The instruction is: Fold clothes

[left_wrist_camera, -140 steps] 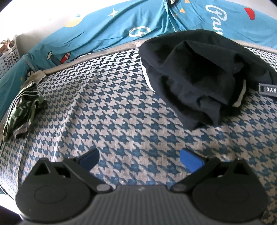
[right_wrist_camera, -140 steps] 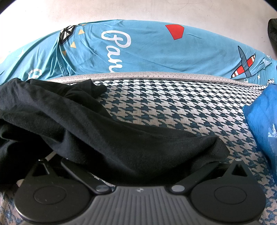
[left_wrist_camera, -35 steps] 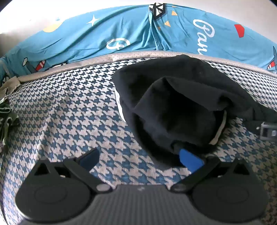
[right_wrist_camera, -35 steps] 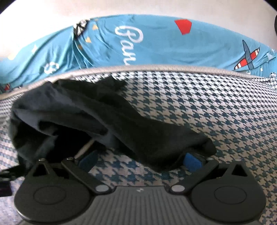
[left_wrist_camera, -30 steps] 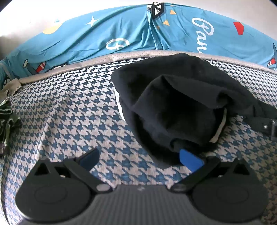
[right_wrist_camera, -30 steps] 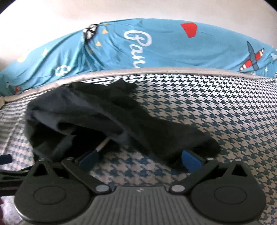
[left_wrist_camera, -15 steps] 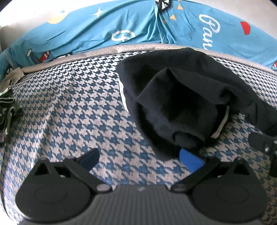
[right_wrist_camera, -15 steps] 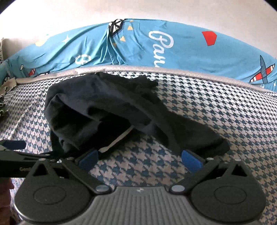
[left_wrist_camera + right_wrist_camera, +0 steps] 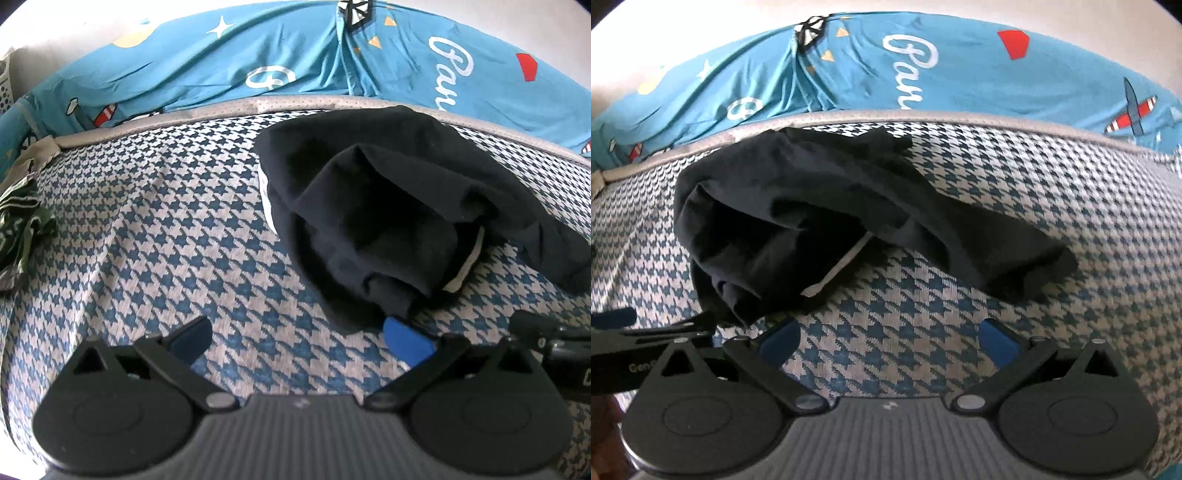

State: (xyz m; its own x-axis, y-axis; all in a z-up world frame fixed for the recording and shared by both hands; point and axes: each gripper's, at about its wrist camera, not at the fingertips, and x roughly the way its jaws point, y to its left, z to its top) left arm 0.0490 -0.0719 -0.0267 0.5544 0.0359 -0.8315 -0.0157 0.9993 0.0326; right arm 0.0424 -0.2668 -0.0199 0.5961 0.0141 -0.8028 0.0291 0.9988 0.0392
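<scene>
A crumpled black garment [image 9: 388,218] with a thin white trim lies bunched on the houndstooth cover [image 9: 166,229]. In the right wrist view the same black garment [image 9: 820,210] spreads from the left to a loose end at the right. My left gripper [image 9: 297,338] is open just short of the garment's near edge, its right blue fingertip [image 9: 406,338] close to the cloth. My right gripper [image 9: 890,338] is open over bare houndstooth cover [image 9: 1071,192], a little nearer than the garment, with nothing between its fingers. The other gripper shows at the left edge of the right wrist view.
A teal printed sheet [image 9: 295,62] rises behind the grey piped edge [image 9: 221,107] of the cover. A green patterned cloth [image 9: 18,229] lies bunched at the far left. A white basket [image 9: 5,88] shows at the left edge.
The right gripper has let go of the garment's end and drawn back, so the cloth lies on the cover. The left gripper has eased back slightly from the garment's edge.
</scene>
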